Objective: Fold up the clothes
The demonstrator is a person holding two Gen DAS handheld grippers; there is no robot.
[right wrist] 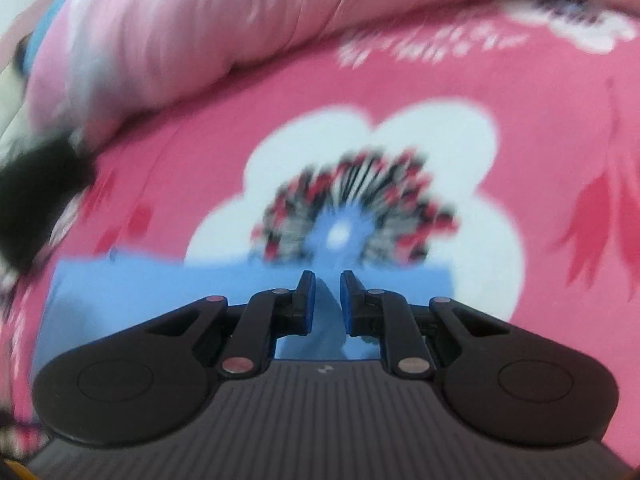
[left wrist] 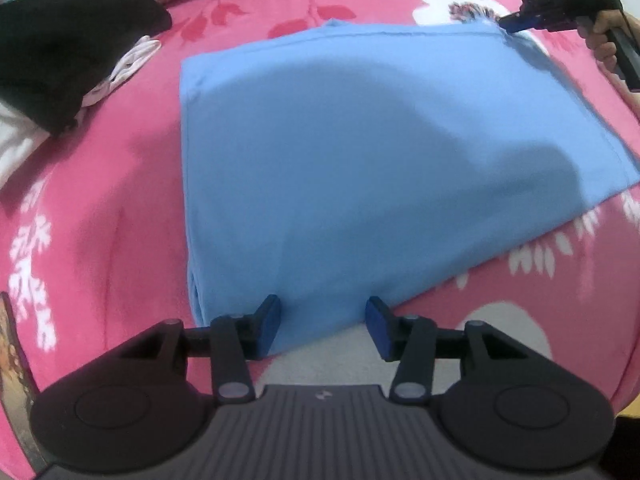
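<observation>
A folded light-blue garment (left wrist: 360,140) lies flat on the pink flowered bedspread (left wrist: 120,208). My left gripper (left wrist: 324,326) is open at the garment's near corner, and the cloth lies between its blue pads (left wrist: 268,328) without being pressed. At the far right corner, my right gripper (left wrist: 510,24) pinches the cloth's edge, with a person's hand (left wrist: 604,36) on its handle. In the blurred right wrist view, that gripper (right wrist: 327,300) is shut on a raised fold of the blue garment (right wrist: 120,288).
A black garment (left wrist: 68,48) is heaped on other pale clothes at the far left of the bed. A puffy pink quilt (right wrist: 240,20) runs along the back edge. The black heap (right wrist: 36,200) also shows at the left.
</observation>
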